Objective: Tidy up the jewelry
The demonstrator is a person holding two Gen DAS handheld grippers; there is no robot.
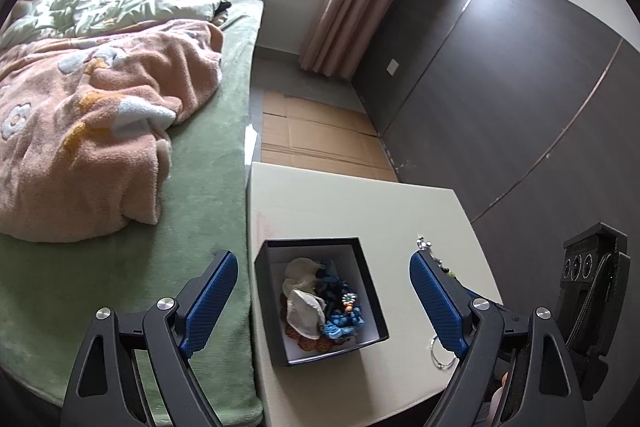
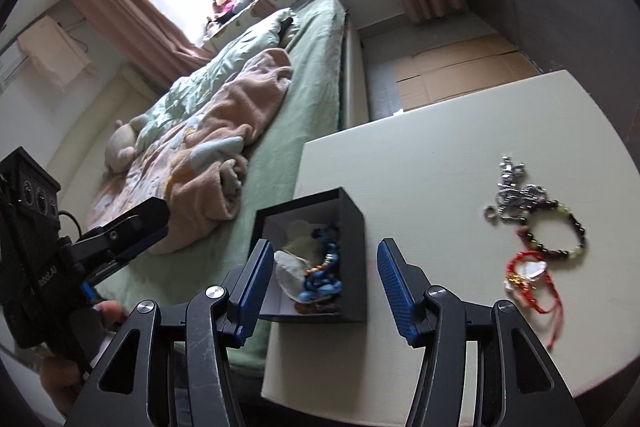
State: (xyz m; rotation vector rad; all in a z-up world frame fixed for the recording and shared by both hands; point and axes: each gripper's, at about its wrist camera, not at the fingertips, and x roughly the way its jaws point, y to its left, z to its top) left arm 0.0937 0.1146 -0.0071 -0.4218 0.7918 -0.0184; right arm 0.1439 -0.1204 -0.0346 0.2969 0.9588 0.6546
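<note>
A black open box (image 1: 264,291) (image 2: 352,227) stands on the white table (image 1: 340,211) (image 2: 420,131) near its bed-side edge. It holds blue beaded jewelry (image 1: 340,311) (image 2: 322,275) and a pale pouch (image 1: 304,303). My left gripper (image 1: 322,301) is open above the box, empty. My right gripper (image 2: 324,287) is open just above the box, empty. On the table to the right lie a silver chain piece (image 2: 516,191), a dark bead bracelet (image 2: 576,227) and a red cord bracelet (image 2: 532,275). A ring (image 1: 440,351) partly shows by my left gripper's right finger.
A bed with a green sheet (image 1: 208,187) and pink blanket (image 1: 92,131) runs along the table's left side. Flattened cardboard (image 1: 320,139) lies on the floor beyond the table. A dark wall (image 1: 500,99) is at the right.
</note>
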